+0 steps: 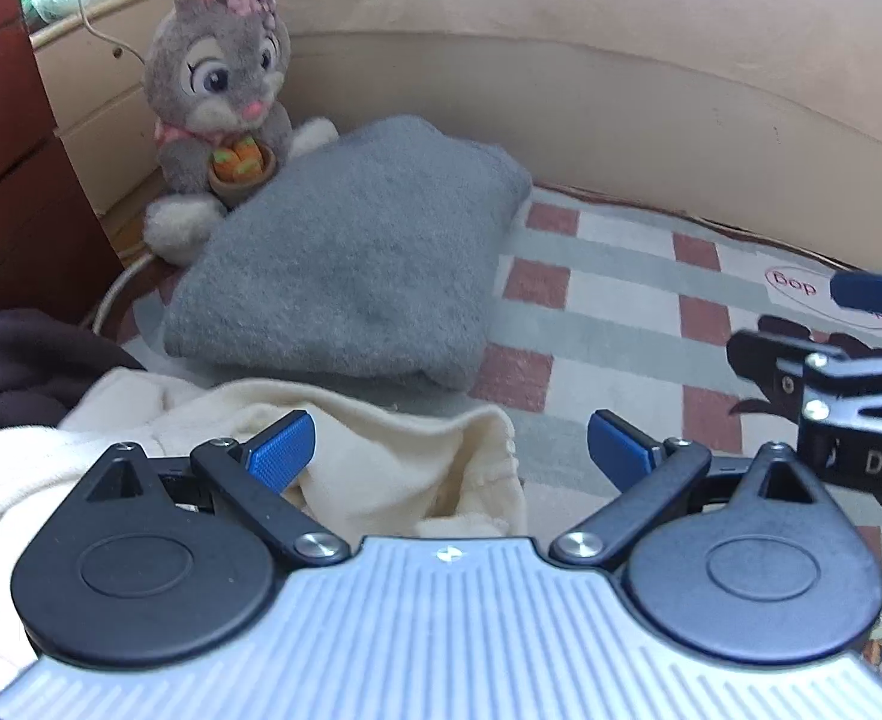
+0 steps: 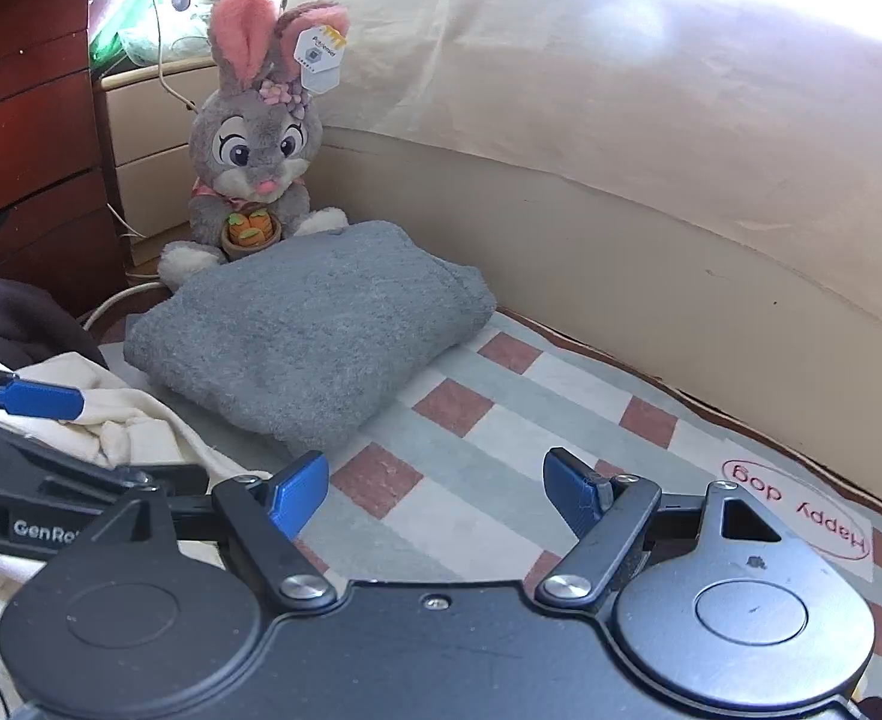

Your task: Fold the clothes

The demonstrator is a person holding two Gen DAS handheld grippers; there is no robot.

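A cream garment [image 1: 393, 468] lies crumpled on the checked blanket [image 1: 621, 300], right under my left gripper [image 1: 450, 450], which is open with its blue pads spread over the cloth's edge. It also shows in the right wrist view [image 2: 123, 426] at the left. A folded grey garment [image 1: 351, 264] sits behind it, also in the right wrist view [image 2: 309, 330]. My right gripper [image 2: 438, 495] is open and empty above the bare blanket [image 2: 501, 420], to the right of the cream garment. Each gripper shows at the edge of the other's view.
A grey plush rabbit [image 1: 219, 90] sits behind the grey garment, against a cream headboard [image 1: 621, 108]. A red-brown wooden drawer unit [image 2: 21, 138] stands at the left. A dark garment [image 1: 21, 360] lies at the left edge.
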